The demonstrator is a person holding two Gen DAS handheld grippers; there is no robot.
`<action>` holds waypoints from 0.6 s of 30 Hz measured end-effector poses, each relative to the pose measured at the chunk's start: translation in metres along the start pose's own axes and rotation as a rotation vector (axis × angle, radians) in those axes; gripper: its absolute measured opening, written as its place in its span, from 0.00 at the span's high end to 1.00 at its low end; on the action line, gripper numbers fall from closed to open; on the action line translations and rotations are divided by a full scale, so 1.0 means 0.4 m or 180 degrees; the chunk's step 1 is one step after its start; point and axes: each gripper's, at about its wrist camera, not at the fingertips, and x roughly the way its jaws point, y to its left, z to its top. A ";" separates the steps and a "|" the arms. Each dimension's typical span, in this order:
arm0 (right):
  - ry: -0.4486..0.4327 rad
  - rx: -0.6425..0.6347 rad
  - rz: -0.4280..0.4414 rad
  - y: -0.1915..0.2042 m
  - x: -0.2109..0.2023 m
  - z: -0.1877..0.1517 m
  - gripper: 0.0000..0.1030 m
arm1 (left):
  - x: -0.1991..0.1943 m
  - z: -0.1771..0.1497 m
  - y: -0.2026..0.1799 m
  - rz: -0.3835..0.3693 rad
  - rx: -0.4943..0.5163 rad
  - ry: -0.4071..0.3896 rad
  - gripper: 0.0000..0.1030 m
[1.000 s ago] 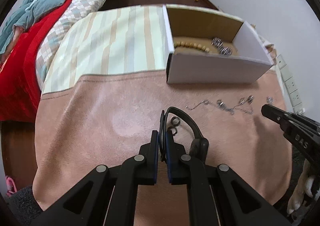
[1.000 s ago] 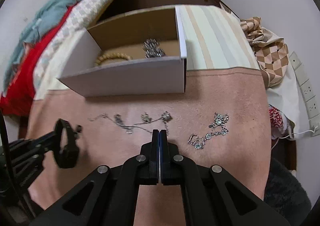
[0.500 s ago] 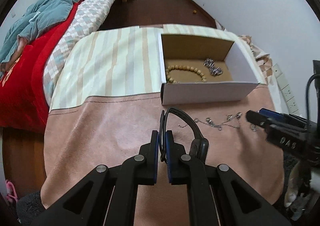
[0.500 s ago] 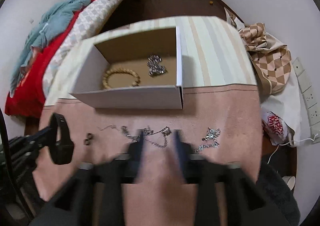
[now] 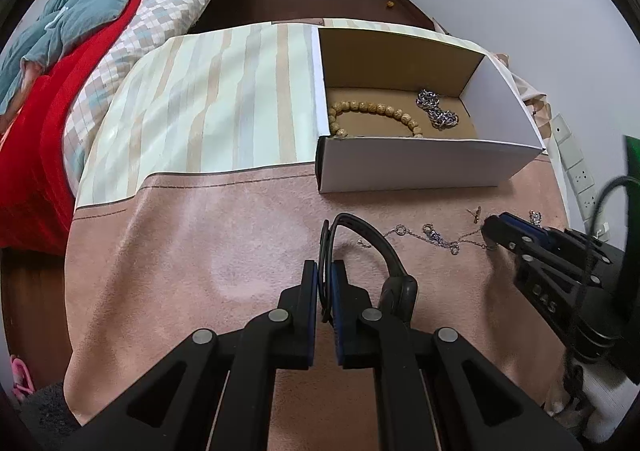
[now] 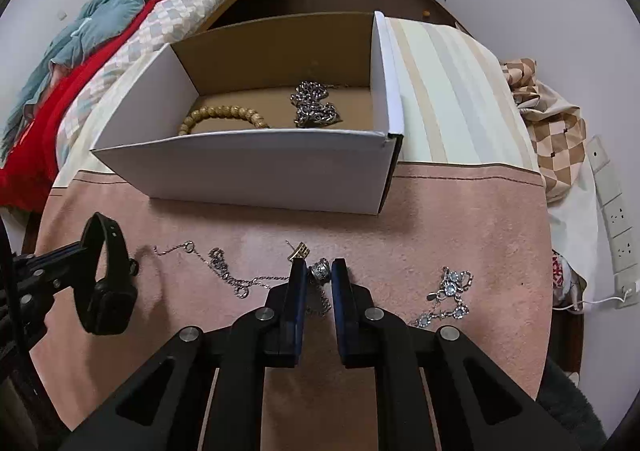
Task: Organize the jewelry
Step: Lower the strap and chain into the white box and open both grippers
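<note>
1. Left gripper [image 5: 325, 275]: jaws clamped on the strap of a black wristband watch [image 5: 376, 251], held above the pink cloth-covered bench [image 5: 200, 251]; same watch [image 6: 105, 283] seen from the right wrist view hanging clear of the bench at the left.
2. Right gripper [image 6: 319, 275]: jaws narrowly parted, straddling a small round silver charm [image 6: 320, 269] at the end of a thin silver chain [image 6: 236, 275] lying on the bench; not closed on it.
3. Thin silver chain stretched across the bench between the two grippers, in front of the box; small gold-coloured clasp piece [image 6: 299, 251] just beside the charm.
4. Silver crystal-studded bracelet [image 6: 448, 297] lying on the bench to the right of the right gripper, apart from the chain.
5. Open white cardboard box with brown inside [image 6: 256, 167] standing at the seam between pink cloth and striped cream cloth [image 5: 208, 91].
6. Inside the box: tan wooden bead bracelet [image 6: 224, 117] at the left, heap of chunky silver chain links [image 6: 314, 107] at the right, close together.
7. Bed with red cover and teal blanket [image 5: 80, 11] beyond the bench at the left.
</note>
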 end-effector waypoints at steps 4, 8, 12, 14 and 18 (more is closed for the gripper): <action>-0.0120 0.0119 0.0159 -0.011 -0.057 -0.002 0.88 | -0.020 0.004 0.005 -0.0042 -0.0028 -0.0039 0.96; -0.0290 0.0179 0.0340 -0.018 -0.157 0.017 0.88 | -0.074 0.023 0.002 -0.0115 -0.0038 -0.0163 0.96; -0.0455 0.0180 0.0454 -0.016 -0.258 0.058 0.88 | -0.132 0.055 -0.008 -0.0182 -0.0022 -0.0288 0.96; -0.0533 0.0182 0.0488 -0.018 -0.301 0.084 0.88 | -0.161 0.079 -0.013 -0.0208 -0.0003 -0.0359 0.96; -0.0708 0.0128 0.0523 -0.007 -0.396 0.135 0.88 | -0.212 0.137 -0.021 -0.0271 0.0025 -0.0481 0.96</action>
